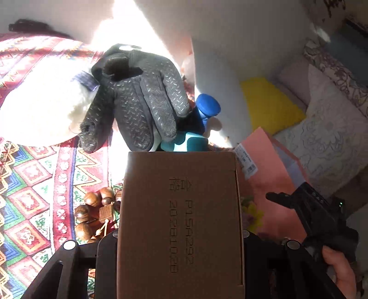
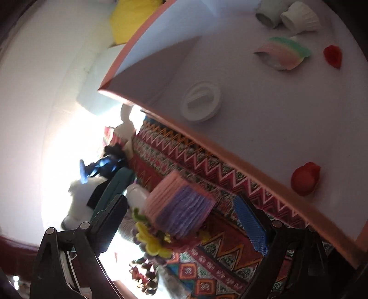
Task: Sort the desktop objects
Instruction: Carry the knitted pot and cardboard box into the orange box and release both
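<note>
Two grippers: I hold one in each hand, over a patterned woven cloth (image 1: 34,184).
Left gripper (image 1: 179,239): my fingers are clamped on a brown cardboard box (image 1: 179,218), one black finger (image 1: 107,257) flat against each long side; printed code runs along the top face.
Landmark: that cardboard box; the places below in the left view are given from it.
Black glove (image 1: 135,99): just past the far end of the box, draped fingers-down, its dotted grip palm facing my camera.
Blue-capped item (image 1: 207,107): beyond the far right corner of the box, partly behind the glove; I cannot tell what it is.
Teal and white item (image 1: 191,142): touching or just behind the far edge of the box, mostly hidden.
Wooden bead figure (image 1: 96,211): on the cloth, just left of the box.
White fluffy item (image 1: 41,110): far left of the box, beside the glove's cuff.
Pink tray (image 1: 271,165): right of the box, a label at its near corner.
Right gripper (image 2: 181,225): fingers apart, nothing between the pads; its blue pad (image 2: 250,225) is plain to see.
Pink and purple pleated item (image 2: 181,204): lying between my right fingers but not touched.
Yellow flower (image 2: 151,243): just below that pleated item.
Tray contents, right view: white round lid (image 2: 200,101), red piece (image 2: 306,174), rainbow shell shape (image 2: 285,53), two white cups (image 2: 299,16).
</note>
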Demonstrator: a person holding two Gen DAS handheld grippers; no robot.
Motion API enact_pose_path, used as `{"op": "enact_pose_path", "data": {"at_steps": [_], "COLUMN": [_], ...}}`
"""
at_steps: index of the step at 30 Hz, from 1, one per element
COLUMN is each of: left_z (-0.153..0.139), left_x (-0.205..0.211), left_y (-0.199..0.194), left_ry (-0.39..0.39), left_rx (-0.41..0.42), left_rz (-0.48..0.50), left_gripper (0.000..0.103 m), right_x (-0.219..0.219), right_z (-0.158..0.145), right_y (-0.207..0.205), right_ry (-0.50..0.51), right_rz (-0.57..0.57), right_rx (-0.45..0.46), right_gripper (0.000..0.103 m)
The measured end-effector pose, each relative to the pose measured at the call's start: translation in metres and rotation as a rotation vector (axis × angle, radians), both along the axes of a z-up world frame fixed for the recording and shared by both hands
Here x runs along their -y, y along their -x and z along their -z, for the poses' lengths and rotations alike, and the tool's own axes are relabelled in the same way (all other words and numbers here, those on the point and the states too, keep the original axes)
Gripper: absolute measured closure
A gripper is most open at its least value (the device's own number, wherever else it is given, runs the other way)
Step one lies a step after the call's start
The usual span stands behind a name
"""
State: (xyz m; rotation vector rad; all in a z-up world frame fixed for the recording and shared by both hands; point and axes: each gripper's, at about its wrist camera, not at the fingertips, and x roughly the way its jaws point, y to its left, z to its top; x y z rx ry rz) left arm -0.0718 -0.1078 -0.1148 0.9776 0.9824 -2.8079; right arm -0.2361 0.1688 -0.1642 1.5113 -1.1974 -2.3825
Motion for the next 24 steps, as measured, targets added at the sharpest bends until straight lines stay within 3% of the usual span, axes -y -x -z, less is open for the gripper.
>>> {"op": "enact_pose_path", "data": {"at_steps": [7,14,16,20,24], "left_z": [-0.004,0.012,0.014,0.011,0.005], "left_x": [0.035,0.046,0.051,0.056,0.061], "left_y": [-0.03,-0.042,-0.048,-0.057,-0.063], "left_ry": [0.012,-0.021,-0.032,-0.047,-0.056], "left_rx": [-0.004,0.001,-0.001,-0.019,-0.039], "left_rz": [-0.014,-0.024,-0.028,-0.046,-0.06], "left_gripper": [0.066,0.065,0.066,0.065,0.067], "right_x": [0.051,0.073,0.079,0.092,0.103], "right_z": [-0.01,0.023,0.019,0.012,-0.01], "right_y": [-0.006,0.026,0.029,0.025,0.009], "right_ry": [-0.171,-0.212,-0.22,-0.039,0.061], "right_rz": [-0.005,0.044,0.03,-0.09,-0.153], "right_rx": [-0.024,0.104,0.066,0.015,-0.071], "right_gripper": [0.009,0.011,0.026,0.027,0.027]}}
